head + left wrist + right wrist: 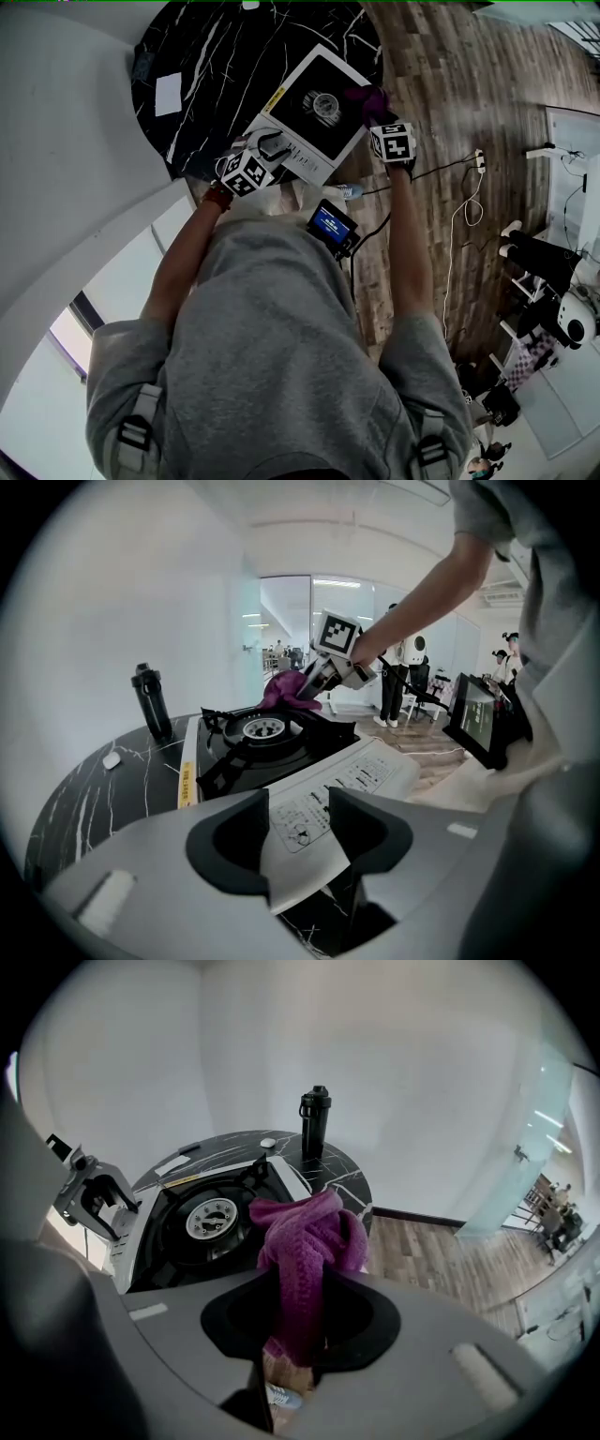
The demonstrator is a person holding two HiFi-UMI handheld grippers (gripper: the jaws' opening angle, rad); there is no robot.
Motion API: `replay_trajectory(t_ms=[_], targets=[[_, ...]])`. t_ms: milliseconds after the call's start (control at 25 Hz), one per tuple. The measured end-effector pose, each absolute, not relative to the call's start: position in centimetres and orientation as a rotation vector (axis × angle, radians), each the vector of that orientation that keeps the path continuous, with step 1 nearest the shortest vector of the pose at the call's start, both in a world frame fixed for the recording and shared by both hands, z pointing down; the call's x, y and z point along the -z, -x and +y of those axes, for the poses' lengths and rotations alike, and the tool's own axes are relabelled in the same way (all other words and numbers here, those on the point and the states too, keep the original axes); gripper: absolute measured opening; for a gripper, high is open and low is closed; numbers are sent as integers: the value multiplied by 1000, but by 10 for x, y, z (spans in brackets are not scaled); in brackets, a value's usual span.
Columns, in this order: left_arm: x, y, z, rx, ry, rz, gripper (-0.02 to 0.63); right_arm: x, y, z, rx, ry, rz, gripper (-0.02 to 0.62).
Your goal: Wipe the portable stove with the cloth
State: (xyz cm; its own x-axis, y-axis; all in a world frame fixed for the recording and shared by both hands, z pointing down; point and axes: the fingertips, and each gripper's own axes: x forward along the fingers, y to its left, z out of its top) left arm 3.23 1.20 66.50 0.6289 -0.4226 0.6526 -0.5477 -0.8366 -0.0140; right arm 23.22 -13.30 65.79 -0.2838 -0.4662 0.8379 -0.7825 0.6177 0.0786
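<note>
The left gripper (298, 832) clamps its jaws on the white front control panel of the portable stove (281, 752). The right gripper (298, 1309) pinches a magenta ribbed knit cloth (305, 1237). The cloth bunches into a loose knot above the jaws, at the stove's right rim beside the round silver burner (211, 1216). Whether it touches the stove is unclear. The stove is white with a black top and sits on a black marbled table (337, 1174). A black bottle (314, 1124) stands behind it.
</note>
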Motion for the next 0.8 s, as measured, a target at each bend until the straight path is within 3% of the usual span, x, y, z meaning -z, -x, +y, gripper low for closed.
replay_trajectory(t_ms=[800], targets=[[-665, -33, 11, -945, -2657, -760, 189, -660, -214, -112, -429, -938, -1916, 103]])
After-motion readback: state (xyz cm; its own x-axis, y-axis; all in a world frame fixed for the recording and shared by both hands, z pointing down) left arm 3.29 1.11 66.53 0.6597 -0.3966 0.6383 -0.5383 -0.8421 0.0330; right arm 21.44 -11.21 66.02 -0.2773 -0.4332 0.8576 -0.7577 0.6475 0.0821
